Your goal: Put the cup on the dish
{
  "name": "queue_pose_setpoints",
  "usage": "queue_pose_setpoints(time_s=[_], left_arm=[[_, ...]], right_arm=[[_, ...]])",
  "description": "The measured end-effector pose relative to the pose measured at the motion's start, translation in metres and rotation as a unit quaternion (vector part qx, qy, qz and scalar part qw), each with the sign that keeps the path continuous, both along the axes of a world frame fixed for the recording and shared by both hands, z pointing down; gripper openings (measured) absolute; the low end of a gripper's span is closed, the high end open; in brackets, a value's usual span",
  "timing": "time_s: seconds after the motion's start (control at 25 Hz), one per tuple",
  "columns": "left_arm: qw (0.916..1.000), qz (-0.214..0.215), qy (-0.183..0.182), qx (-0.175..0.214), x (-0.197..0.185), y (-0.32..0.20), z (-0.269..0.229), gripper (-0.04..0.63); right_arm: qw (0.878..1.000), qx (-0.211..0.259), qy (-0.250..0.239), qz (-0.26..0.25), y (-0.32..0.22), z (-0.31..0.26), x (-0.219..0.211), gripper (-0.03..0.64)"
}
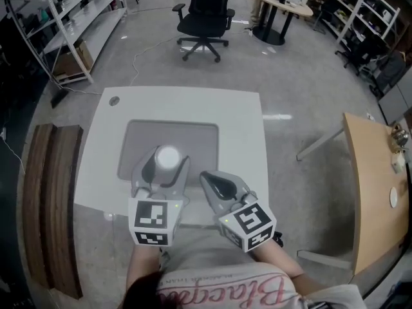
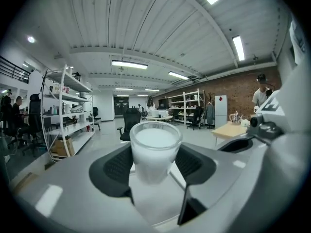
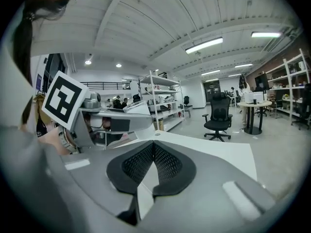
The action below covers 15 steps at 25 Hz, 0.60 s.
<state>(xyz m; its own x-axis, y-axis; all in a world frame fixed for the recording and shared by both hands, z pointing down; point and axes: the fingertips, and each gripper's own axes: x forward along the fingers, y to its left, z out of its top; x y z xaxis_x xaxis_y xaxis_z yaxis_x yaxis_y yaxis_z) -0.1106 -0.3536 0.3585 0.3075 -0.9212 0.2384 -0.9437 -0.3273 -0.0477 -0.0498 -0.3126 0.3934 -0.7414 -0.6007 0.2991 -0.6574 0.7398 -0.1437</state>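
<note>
Grips the white cup (image 1: 168, 157) with the left claw (image 1: 166, 167), jaws half open around it, mid-frame over the grey mat (image 1: 196, 137), likely for carrying. Pinches the right claw (image 3: 153, 160) shut on nothing, lower right, out of the way. Finds no dish.

Bright, even indoor light comes from ceiling strips (image 2: 129, 64). In the head view a strip's glare streaks the floor (image 1: 277, 116) right of centre, and the cup (image 1: 168, 158) top blows out white. Both gripper views bend strongly, with black corners and a soft near foreground.
</note>
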Motion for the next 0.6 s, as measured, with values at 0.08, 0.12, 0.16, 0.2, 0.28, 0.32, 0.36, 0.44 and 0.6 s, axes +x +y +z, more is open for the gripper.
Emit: queue_pose_setpoints(time_s=[0.08,0.12,0.16,0.2,0.28,0.32,0.36,0.44,0.6], left_arm=[[1.0,-0.001,0.0,0.005,0.002,0.008,-0.009,0.262],[1.0,-0.001,-0.001,0.007,0.003,0.012,-0.013,0.262],[1.0,-0.001,-0.002,0.008,0.005,0.016,-0.016,0.262],[0.9999,0.001,-0.004,0.01,0.007,0.02,-0.019,0.262],[0.9999,0.005,-0.009,0.012,0.011,0.028,-0.025,0.262],[0.9998,0.007,-0.009,0.014,0.013,0.032,-0.027,0.262],[0.9998,0.008,-0.009,0.017,0.015,0.035,-0.031,0.262],[0.9996,0.01,-0.004,0.025,0.018,0.04,-0.038,0.262],[0.9993,0.012,0.003,0.034,0.022,0.047,-0.046,0.262]], right_arm=[[1.0,0.012,-0.013,-0.003,0.001,-0.007,0.001,0.002],[1.0,0.019,-0.019,-0.006,0.002,-0.011,0.001,0.002],[0.999,0.024,-0.024,-0.009,0.003,-0.015,0.001,0.002],[0.999,0.029,-0.027,-0.011,0.005,-0.018,0.001,0.002],[0.999,0.035,-0.033,-0.013,0.007,-0.024,0.001,0.002],[0.999,0.038,-0.034,-0.014,0.009,-0.026,0.002,0.002],[0.998,0.04,-0.035,-0.013,0.01,-0.027,0.002,0.002],[0.998,0.044,-0.038,-0.013,0.011,-0.029,0.003,0.002],[0.998,0.05,-0.045,-0.01,0.014,-0.031,0.005,0.002]])
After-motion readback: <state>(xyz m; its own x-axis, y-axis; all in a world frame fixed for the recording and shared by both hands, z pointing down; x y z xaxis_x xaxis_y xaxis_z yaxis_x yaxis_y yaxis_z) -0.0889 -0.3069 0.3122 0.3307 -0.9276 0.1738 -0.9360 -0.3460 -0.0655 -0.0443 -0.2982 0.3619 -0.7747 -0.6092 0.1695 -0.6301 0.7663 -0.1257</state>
